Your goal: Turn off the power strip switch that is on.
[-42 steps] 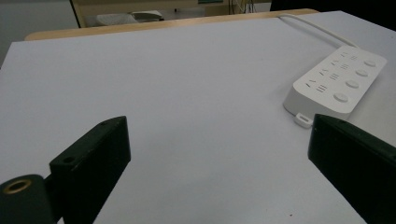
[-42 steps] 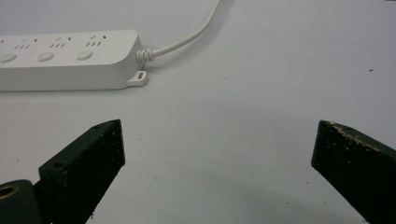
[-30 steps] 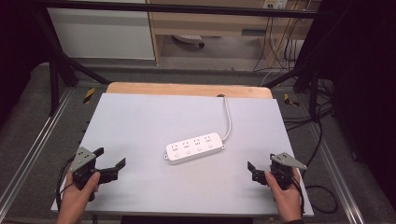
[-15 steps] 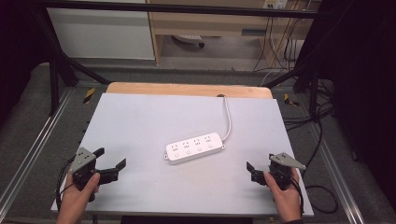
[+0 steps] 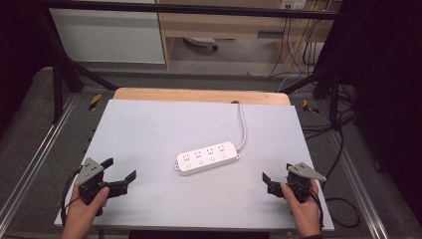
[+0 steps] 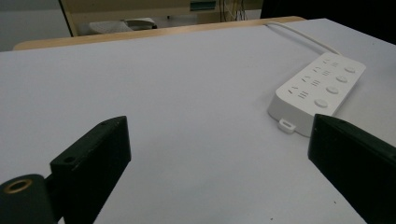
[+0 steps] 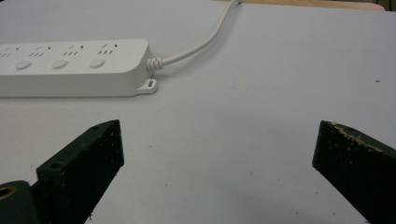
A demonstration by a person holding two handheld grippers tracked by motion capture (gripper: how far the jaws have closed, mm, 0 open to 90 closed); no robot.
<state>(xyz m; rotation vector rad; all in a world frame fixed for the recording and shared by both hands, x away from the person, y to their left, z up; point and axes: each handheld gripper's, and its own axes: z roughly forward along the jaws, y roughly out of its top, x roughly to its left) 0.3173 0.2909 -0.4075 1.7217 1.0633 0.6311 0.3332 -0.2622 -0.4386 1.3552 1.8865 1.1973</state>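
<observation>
Power strip (image 5: 206, 158): lying flat near the middle of the tabletop (image 5: 149, 129), angled, its near-left end pointing toward the left gripper; nothing is touching it
Cord (image 5: 243, 124): running from the strip's far-right end toward the far edge of the tabletop, curving as it goes
Left gripper (image 5: 119, 175): resting at the near-left corner, jaws spread wide and holding nothing; well apart from the strip
Right gripper (image 5: 269, 182): sitting at the near-right corner, jaws likewise gaping and empty
Handling, as a judgement: the strip is looking like a rigid, light plastic body with smooth, probably slippery faces; gripping across its narrow width at mid-length is seeming safest; the cord is appearing flexible and likely dragging behind
Left gripper view: showing the strip's buttons (image 6: 332, 89) and the small mounting tab (image 6: 285, 125) at its end
Right gripper view: revealing the ribbed strain relief (image 7: 155, 63) where cord meets body; also pale crumbs clinging to one jaw
High view: giving the whole layout, both hands included
</observation>
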